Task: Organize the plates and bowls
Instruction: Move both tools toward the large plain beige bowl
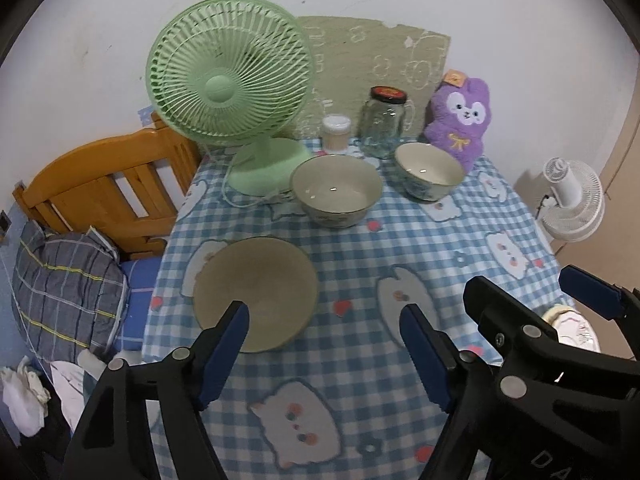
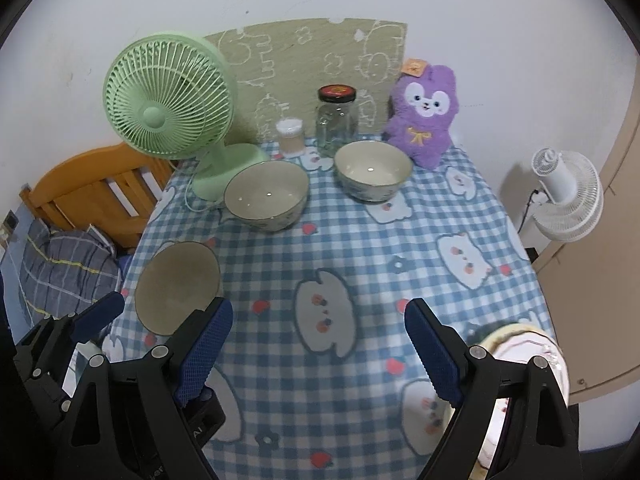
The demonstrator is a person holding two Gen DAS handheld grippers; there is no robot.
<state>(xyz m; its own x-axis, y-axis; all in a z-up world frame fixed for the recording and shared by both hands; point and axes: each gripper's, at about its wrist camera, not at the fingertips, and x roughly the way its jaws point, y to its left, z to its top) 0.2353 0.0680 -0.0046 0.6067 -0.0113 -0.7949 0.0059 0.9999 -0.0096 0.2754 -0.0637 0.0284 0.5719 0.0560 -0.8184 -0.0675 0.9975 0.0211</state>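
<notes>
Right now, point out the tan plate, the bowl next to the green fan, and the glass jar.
Tan plate (image 1: 256, 292): left wrist view, middle of its flat face.
Bowl by the fan (image 1: 335, 192): left wrist view, inside bottom.
Glass jar (image 2: 335, 128): right wrist view, clear body under the dark lid.

The room is evenly lit, a little dim, with soft light from above. Small white glints sit inside the two bowls (image 1: 335, 190) and (image 1: 429, 176). The white fan (image 2: 568, 196) throws a soft gray shadow on the wall. Both views bend round at the edges, with black corners. The cloth on the table (image 2: 360, 248) looks slightly blurry up close.
</notes>
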